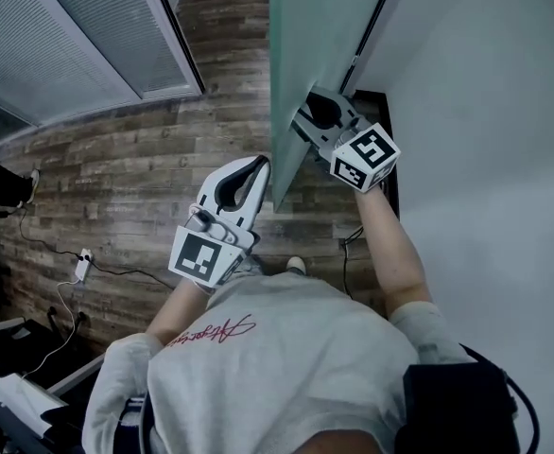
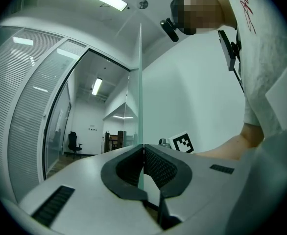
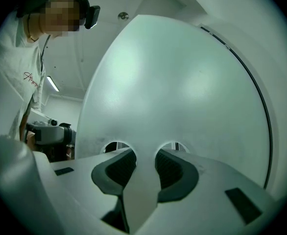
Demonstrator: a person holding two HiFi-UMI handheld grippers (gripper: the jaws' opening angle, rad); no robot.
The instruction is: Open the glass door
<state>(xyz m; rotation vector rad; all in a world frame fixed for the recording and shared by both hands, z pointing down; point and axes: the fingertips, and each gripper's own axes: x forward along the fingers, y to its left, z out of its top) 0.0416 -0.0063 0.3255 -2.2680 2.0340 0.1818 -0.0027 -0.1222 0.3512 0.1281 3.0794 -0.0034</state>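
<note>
Directly ahead of me, the glass door [image 1: 301, 55] stands edge-on between my grippers. My right gripper [image 3: 143, 155] is clamped on a pale strip of it; my left gripper [image 2: 143, 147] is closed, beside its edge. Judged heavy, rigid, slick: pull by that strip.

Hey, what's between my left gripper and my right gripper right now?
The glass door. In the head view, its pane stands between the left gripper and the right gripper.

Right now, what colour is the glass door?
The glass door is frosted pale green; right gripper view shows it best.
</note>
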